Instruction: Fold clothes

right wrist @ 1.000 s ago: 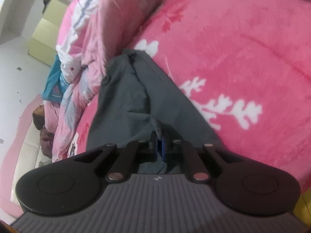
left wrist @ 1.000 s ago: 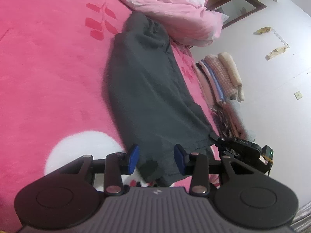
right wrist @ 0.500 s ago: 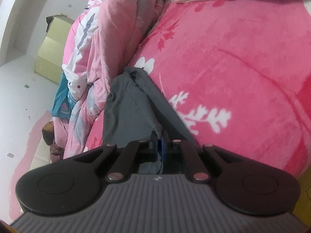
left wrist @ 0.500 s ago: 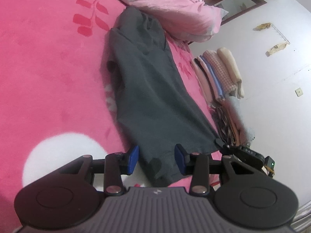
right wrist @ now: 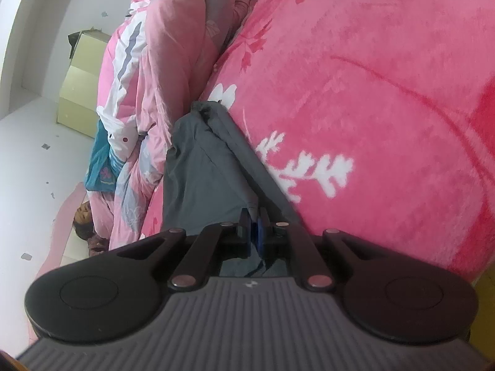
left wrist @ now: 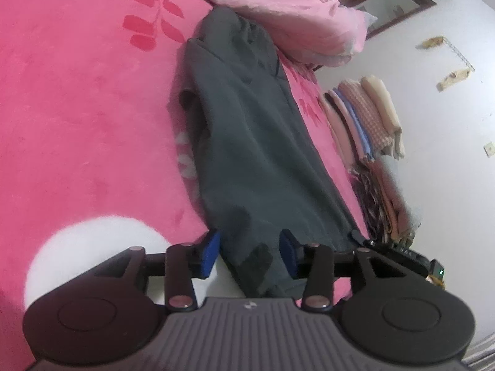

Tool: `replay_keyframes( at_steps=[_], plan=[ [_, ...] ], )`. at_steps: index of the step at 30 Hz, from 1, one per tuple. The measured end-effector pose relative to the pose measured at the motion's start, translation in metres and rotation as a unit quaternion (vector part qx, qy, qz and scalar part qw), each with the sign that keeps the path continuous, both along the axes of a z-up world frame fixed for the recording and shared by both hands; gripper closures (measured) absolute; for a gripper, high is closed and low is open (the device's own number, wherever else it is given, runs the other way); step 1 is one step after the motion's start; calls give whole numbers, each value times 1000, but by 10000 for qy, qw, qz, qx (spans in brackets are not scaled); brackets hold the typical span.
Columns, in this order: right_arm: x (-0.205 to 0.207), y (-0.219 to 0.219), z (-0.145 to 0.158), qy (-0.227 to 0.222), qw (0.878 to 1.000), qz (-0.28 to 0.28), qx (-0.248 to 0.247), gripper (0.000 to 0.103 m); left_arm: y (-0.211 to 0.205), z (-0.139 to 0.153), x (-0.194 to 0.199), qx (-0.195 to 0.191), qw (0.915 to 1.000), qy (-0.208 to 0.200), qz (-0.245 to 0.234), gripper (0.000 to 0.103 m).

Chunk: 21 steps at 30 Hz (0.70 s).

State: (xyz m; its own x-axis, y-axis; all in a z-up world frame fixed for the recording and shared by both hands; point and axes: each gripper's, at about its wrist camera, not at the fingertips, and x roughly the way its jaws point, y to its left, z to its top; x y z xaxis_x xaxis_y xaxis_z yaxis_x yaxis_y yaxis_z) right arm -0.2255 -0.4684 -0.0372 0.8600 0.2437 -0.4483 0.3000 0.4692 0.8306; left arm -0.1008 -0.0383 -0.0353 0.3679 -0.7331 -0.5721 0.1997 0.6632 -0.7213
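Right gripper [right wrist: 254, 227] pinches the long dark-grey cotton garment [left wrist: 247, 142] at lower centre; left gripper [left wrist: 250, 252], jaws apart, should clamp the near hem squarely, keeping edges aligned

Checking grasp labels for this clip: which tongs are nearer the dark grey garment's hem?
Right. The right tongs are shut on the dark grey garment at its hem corner; the left tongs hang open, straddling the hem without gripping it.

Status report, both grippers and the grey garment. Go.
Left gripper open, straddling near hem of grey garment. Right gripper shut on its edge. Garment lies lengthwise on pink blanket; pink quilt touches far end.
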Motion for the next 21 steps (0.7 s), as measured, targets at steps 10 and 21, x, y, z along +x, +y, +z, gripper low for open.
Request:
replay_keyframes(
  at_steps=[10, 21],
  plan=[
    [4, 6, -3, -56, 9998, 139, 98, 99, 2, 20, 11, -783, 9967, -32, -205, 90],
    [1, 5, -8, -61, 9995, 228, 204, 97, -3, 3, 11, -710, 9964, 447, -76, 68]
  ],
)
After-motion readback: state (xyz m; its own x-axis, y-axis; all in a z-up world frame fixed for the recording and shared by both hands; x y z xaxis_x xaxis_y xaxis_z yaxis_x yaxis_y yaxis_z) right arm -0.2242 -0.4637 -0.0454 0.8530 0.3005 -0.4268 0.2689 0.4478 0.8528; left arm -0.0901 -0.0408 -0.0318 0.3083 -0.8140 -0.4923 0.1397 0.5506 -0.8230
